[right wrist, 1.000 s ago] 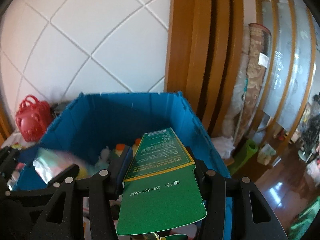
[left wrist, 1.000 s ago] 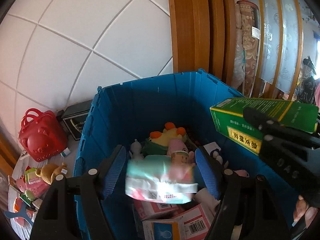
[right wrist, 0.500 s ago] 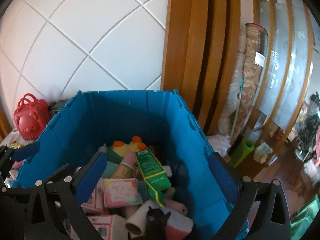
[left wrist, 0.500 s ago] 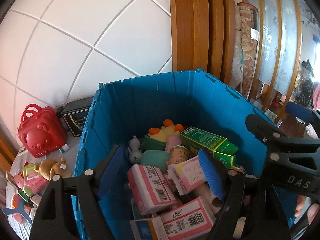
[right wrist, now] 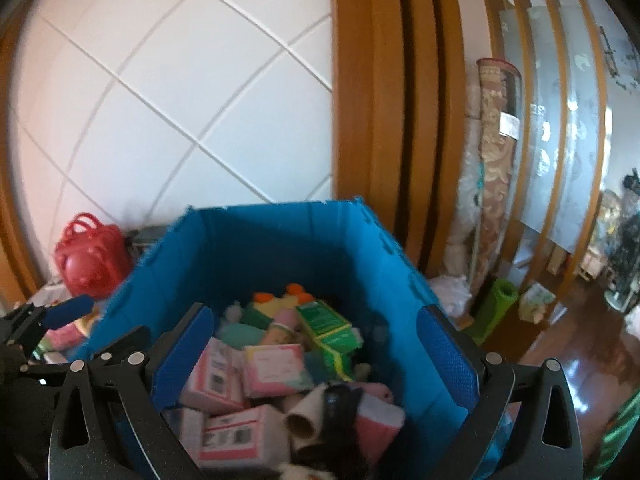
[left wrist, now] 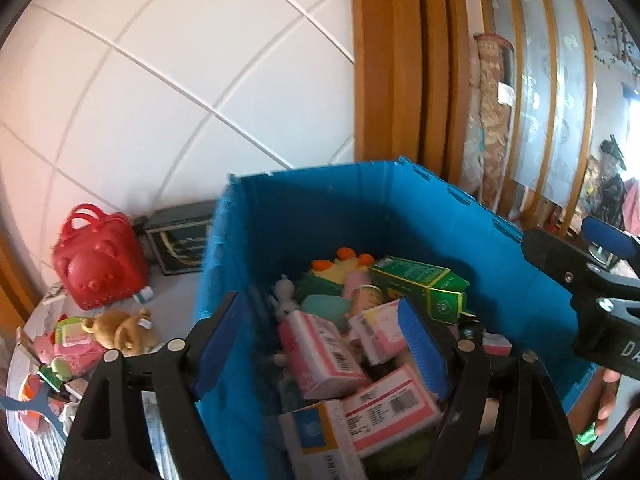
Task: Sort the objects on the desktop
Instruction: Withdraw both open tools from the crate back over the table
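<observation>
A red bear-shaped bag [left wrist: 96, 258] and a dark framed box [left wrist: 180, 242] stand on the table [left wrist: 168, 312] left of the blue crate [left wrist: 420, 224], with a brown plush bear [left wrist: 120, 328] and small packets in front of them. Inside the crate a green carton [left wrist: 420, 286] lies tilted on pink-and-white boxes [left wrist: 320, 354] beside a yellow plush toy [left wrist: 344, 266]. The left gripper [left wrist: 322, 354] hangs over the crate's left wall, jaws spread and empty; the right gripper [right wrist: 312, 354] hovers above the contents, spread wide, holding nothing
</observation>
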{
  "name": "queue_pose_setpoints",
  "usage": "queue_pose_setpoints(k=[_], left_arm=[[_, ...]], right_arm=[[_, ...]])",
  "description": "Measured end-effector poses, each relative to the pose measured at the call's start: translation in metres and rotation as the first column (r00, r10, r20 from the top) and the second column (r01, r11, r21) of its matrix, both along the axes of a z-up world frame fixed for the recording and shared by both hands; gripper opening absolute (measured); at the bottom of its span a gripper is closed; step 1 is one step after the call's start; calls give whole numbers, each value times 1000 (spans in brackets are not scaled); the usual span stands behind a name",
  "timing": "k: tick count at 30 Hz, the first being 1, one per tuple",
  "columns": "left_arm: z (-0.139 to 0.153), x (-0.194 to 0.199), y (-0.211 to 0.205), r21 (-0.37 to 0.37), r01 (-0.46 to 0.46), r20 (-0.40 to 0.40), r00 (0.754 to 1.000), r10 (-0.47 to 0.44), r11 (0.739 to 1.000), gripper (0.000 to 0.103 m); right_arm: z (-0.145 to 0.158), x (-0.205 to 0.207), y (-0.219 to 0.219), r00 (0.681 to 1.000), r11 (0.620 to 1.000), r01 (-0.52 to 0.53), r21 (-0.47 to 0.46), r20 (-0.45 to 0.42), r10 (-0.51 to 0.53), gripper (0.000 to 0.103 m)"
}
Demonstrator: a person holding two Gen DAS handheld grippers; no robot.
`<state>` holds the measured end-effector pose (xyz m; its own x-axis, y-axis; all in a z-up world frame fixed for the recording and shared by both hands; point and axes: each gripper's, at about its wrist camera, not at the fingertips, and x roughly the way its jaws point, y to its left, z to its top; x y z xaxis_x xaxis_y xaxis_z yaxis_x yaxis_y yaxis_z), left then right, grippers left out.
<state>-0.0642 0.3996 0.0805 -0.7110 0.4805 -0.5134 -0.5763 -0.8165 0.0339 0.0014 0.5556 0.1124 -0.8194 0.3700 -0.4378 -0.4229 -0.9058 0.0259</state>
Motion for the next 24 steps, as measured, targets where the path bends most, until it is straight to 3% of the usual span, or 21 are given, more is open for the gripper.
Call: queue_pose_setpoints(k=[3,7,13,24], left_arm=[[4,3,-32,54,-40,-33,999,42,998,79],[5,0,-72,67,-104,-62,992,108,992,79],[-12,-18,-139,67,-204,-29,978,206,977,79],[-54,-76,-284,-2,-432,69,900,431,902,79]], right_arm=[[2,4,-25,997,998,-56,-6,-57,56,103],[2,1,-55,987,992,-124,-8,-100,123,103],[1,-21,-109,957,965,-263,-8,-128,260,103],[-3,-76,-218,897,900,-435,-16,-96,432,103]])
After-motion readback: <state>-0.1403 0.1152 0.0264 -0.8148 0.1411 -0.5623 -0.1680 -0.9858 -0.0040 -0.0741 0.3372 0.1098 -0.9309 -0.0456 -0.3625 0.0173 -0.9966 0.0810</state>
